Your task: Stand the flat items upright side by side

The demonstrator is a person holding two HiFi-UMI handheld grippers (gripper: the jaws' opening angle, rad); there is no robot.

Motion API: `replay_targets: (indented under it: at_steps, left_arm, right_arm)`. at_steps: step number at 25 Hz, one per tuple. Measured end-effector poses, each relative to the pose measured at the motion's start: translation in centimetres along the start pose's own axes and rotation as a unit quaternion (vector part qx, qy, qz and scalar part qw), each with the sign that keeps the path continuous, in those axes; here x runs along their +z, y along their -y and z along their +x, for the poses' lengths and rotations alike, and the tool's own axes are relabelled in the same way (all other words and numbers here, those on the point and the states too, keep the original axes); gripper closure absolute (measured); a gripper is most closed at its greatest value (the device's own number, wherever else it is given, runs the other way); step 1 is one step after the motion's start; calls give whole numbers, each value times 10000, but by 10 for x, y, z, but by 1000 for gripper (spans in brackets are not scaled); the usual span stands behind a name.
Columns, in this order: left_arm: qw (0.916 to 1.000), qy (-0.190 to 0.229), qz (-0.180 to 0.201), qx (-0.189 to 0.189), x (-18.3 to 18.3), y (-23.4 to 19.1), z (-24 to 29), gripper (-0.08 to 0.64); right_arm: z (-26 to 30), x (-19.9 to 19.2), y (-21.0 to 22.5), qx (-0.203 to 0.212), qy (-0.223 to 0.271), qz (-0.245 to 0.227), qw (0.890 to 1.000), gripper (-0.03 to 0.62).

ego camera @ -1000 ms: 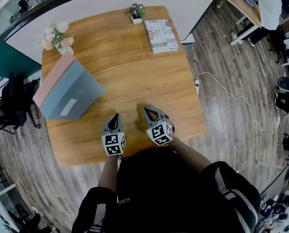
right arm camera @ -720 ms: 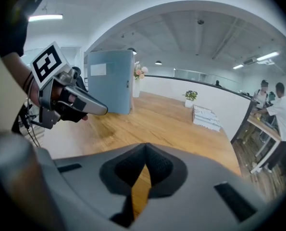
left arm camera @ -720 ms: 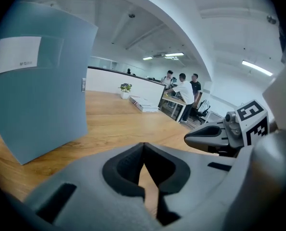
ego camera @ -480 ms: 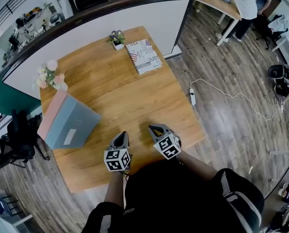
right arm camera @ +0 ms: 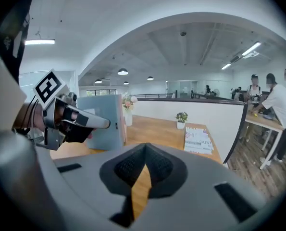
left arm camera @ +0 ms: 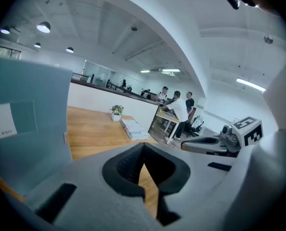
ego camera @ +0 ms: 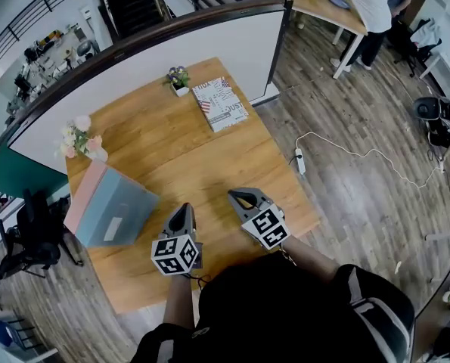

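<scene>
Black ribbed pads meet tip to tip on my left claw (ego camera: 181,212) and on my right claw (ego camera: 237,197), so both are fully closed and hold nothing as they hover over the near edge of the wooden desk (ego camera: 187,157). The first risk, I judge, is reaching out with them shut like this: closed tips would only shove a flat thing along the wood. At ten o'clock from me a grey-blue folder (ego camera: 119,210) stands on its edge with a pink folder (ego camera: 83,193) tight against its far side. A careless sweep of my left claw, or another item set down hard beside them, could topple the pair. Past them at eleven o'clock is a vase of pale flowers (ego camera: 79,136) that falling folders might catch. The remaining flat item is a book (ego camera: 221,103) at twelve o'clock, near the desk's far edge. It lies face up with a white, printed cover, thin and flush to the wood, so a pad may fail to get under it. A small potted plant (ego camera: 178,78) sits just beside its ten o'clock corner, easy to knock.
</scene>
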State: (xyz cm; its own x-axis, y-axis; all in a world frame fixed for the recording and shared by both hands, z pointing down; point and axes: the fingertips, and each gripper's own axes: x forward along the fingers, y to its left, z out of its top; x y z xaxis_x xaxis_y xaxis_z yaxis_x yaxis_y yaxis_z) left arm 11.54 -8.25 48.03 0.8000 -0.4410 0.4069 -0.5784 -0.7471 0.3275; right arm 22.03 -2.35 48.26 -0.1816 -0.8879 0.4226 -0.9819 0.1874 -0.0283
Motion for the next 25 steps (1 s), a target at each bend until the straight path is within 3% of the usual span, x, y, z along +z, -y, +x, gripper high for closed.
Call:
replay_targets:
  at_steps: [5, 13, 18, 25]
  left_arm:
    - [9946, 730, 605, 413, 60, 0, -5, 554]
    - [9742, 1889, 1121, 520, 137, 19, -28, 554]
    - [9650, 2078, 1312, 914, 135, 9, -40, 554]
    - [9655, 2012, 1348, 954, 128, 4, -44, 554]
  right_arm:
    - [-21, 64, 37, -551, 909, -182, 9942, 588]
    - [-63, 141, 63, -1155, 2008, -565, 9712, 588]
    - [-72, 142, 65, -1205, 2289, -543, 9644, 588]
    - [-74, 137, 73, -1397, 2192, -554, 9640, 588]
